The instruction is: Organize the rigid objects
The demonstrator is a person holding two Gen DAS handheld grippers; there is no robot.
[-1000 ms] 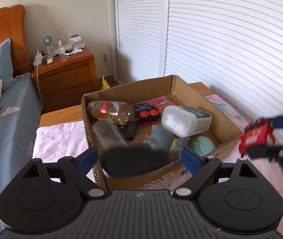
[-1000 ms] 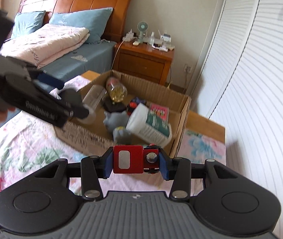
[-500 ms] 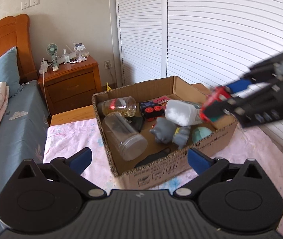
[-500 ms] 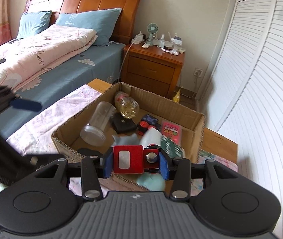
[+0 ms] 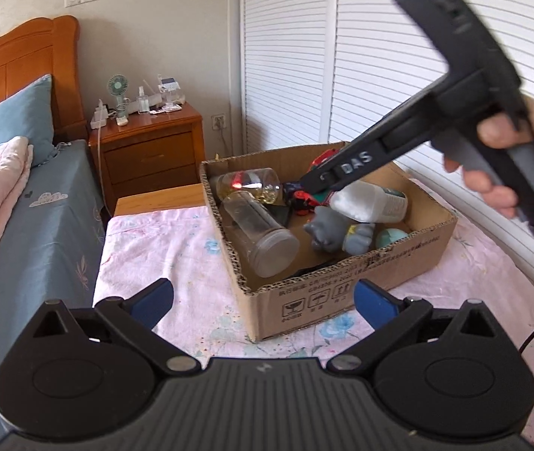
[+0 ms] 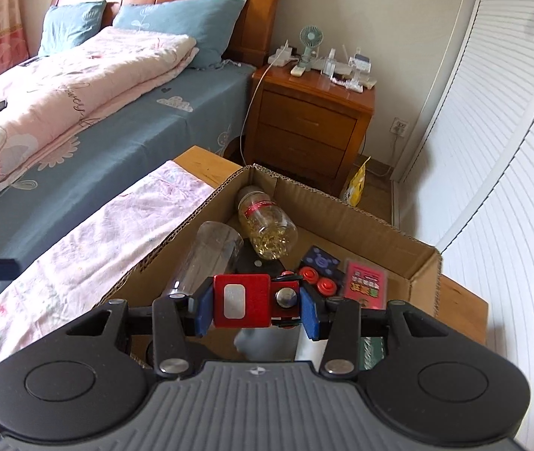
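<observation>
A cardboard box (image 5: 346, 293) (image 6: 214, 203) stands on a pink floral cloth. It holds a clear jar (image 5: 257, 231) (image 6: 210, 259), a bottle of yellow capsules (image 5: 248, 188) (image 6: 267, 225), a grey toy (image 5: 332, 231), a white bottle (image 5: 370, 203), a teal ball (image 5: 389, 236), a red-buttoned toy (image 6: 317, 276) and a pink card (image 6: 366, 283). My right gripper (image 6: 255, 306) is shut on a red toy truck (image 6: 254, 300) and holds it over the box; the truck shows at the far wall in the left wrist view (image 5: 321, 158). My left gripper (image 5: 263, 298) is open and empty before the box's near wall.
A bed with blue sheet (image 6: 116, 131) and pink quilt (image 6: 60, 86) lies to the left. A wooden nightstand (image 5: 147, 154) (image 6: 312, 120) with a small fan stands behind the box. White louvered closet doors (image 5: 342, 56) run along the right.
My right gripper has carried the red truck over the box toward its far side. My left gripper let go of a dark object into the box, opened and pulled back.
</observation>
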